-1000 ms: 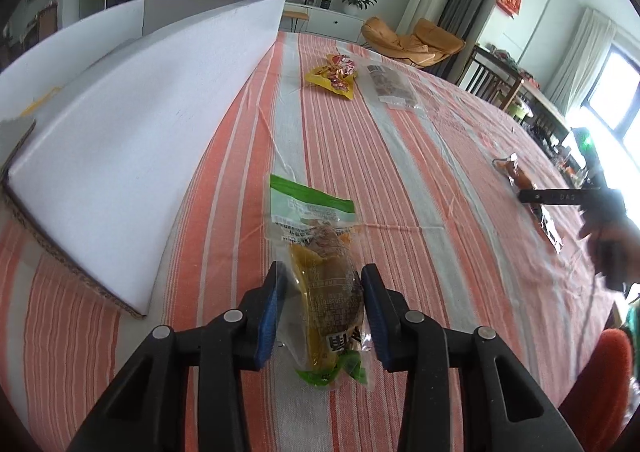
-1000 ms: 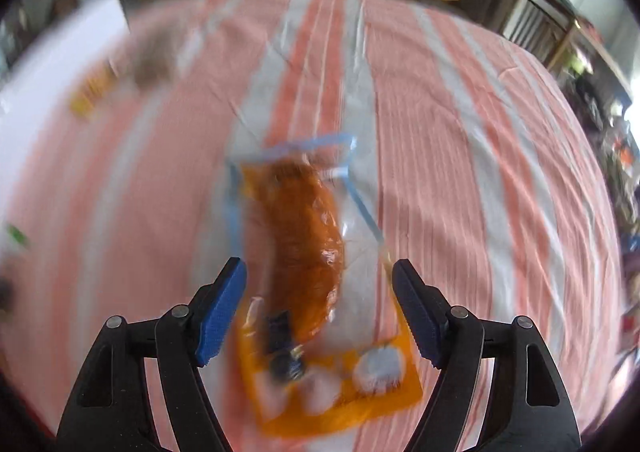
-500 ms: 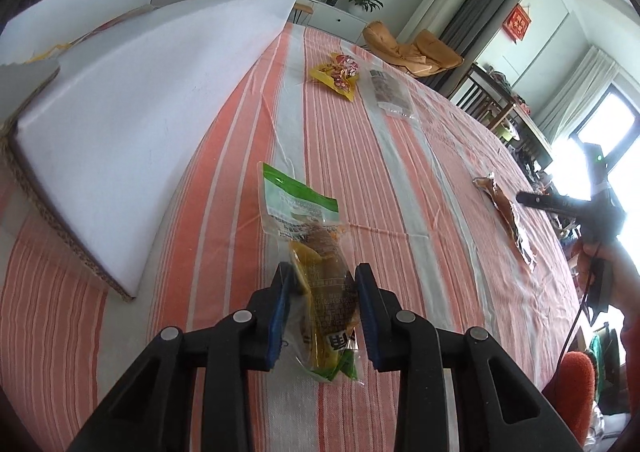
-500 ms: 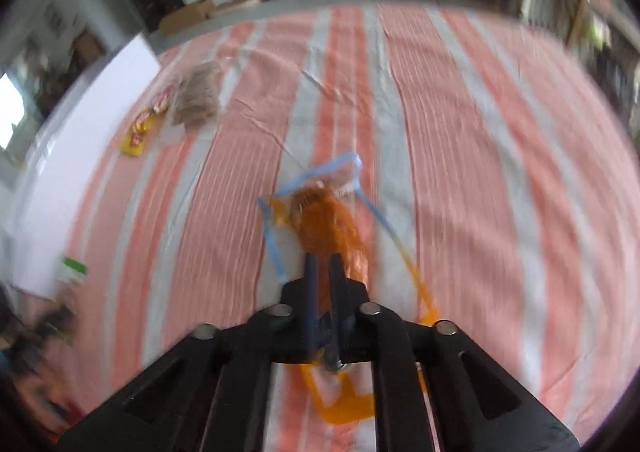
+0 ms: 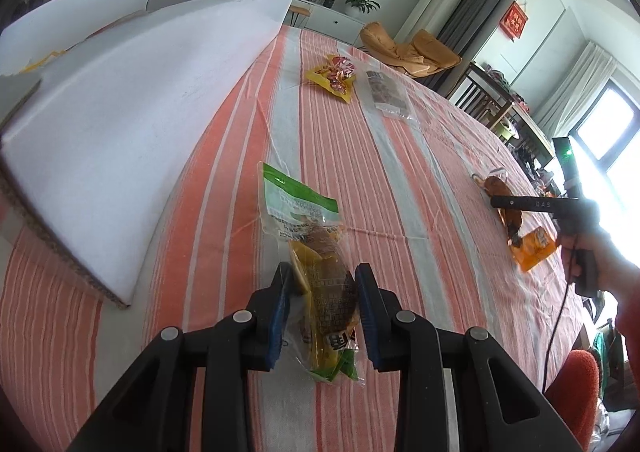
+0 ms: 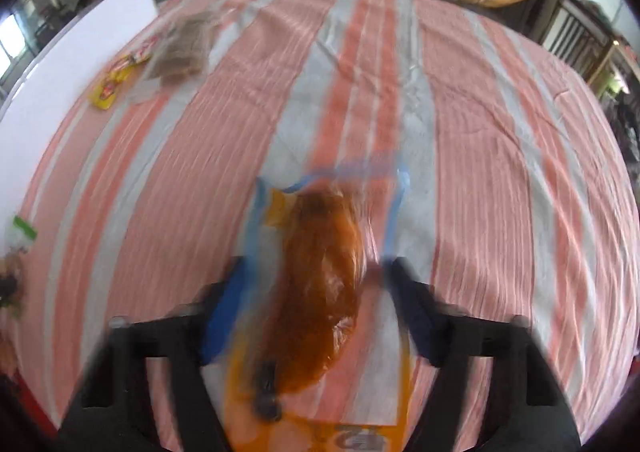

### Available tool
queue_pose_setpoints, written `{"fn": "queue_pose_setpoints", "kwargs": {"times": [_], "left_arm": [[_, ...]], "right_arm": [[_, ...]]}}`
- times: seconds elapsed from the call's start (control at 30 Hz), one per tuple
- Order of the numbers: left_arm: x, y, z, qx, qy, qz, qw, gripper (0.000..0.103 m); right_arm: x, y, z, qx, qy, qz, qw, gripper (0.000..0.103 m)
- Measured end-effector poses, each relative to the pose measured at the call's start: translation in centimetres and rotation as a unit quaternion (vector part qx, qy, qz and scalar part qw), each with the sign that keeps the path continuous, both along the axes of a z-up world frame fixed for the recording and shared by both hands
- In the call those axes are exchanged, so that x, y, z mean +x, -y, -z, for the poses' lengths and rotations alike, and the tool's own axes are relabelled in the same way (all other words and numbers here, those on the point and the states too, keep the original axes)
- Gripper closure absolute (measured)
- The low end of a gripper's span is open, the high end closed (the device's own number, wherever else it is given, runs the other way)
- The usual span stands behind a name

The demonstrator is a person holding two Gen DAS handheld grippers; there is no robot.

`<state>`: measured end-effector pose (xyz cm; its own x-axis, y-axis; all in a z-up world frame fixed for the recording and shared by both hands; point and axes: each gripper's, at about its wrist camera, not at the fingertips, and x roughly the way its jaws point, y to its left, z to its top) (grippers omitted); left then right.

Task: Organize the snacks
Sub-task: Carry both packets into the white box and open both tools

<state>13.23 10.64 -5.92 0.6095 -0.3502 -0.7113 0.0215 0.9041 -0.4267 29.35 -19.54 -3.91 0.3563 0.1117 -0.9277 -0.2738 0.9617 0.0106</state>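
Observation:
My left gripper (image 5: 322,292) is shut on a green and yellow snack packet (image 5: 316,264), which it holds above the striped tablecloth (image 5: 224,188). A large white cardboard box (image 5: 120,100) stands to its left. In the blurred right wrist view my right gripper (image 6: 316,300) is open, its blue pads either side of an orange snack packet (image 6: 320,280) lying on the cloth. That packet (image 5: 516,228) and the right gripper (image 5: 496,201) also show at the right of the left wrist view.
A yellow and red snack packet (image 5: 334,78) and a clear packet with brown contents (image 5: 386,94) lie further along the table. Chairs and furniture stand beyond the far edge. A red chair (image 5: 576,384) is at the lower right.
My left gripper closed on the green packet and lifted it. My right gripper, shut half a second ago, has opened wide around the orange packet.

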Motion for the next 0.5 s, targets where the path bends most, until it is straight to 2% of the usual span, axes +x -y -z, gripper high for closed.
{"fn": "queue_pose_setpoints", "kwargs": {"times": [0.1,0.2,0.33,0.5], "left_arm": [[-0.1,0.0,0.2,-0.020,-0.001,0.003,0.9998,0.072],[-0.4,-0.1,0.1,-0.045,0.000,0.009,0.9990,0.072],[-1.2,-0.3,-1.4,-0.089,0.018,0.017,0.9957,0.072],[-2.2,-1.0,-4.8,-0.157,0.045,0.012,0.9864,0.072]], "right_arm": [[-0.9,0.5,-1.5,0.042,0.000,0.017,0.999,0.072],[-2.0,1.4,-2.1,0.090,0.006,0.037,0.995,0.073],[-3.4,2.0,-3.4,0.171,0.017,0.053,0.984,0.073],[-3.9,-1.3,-5.9,0.256,0.033,0.040,0.965,0.072]]}}
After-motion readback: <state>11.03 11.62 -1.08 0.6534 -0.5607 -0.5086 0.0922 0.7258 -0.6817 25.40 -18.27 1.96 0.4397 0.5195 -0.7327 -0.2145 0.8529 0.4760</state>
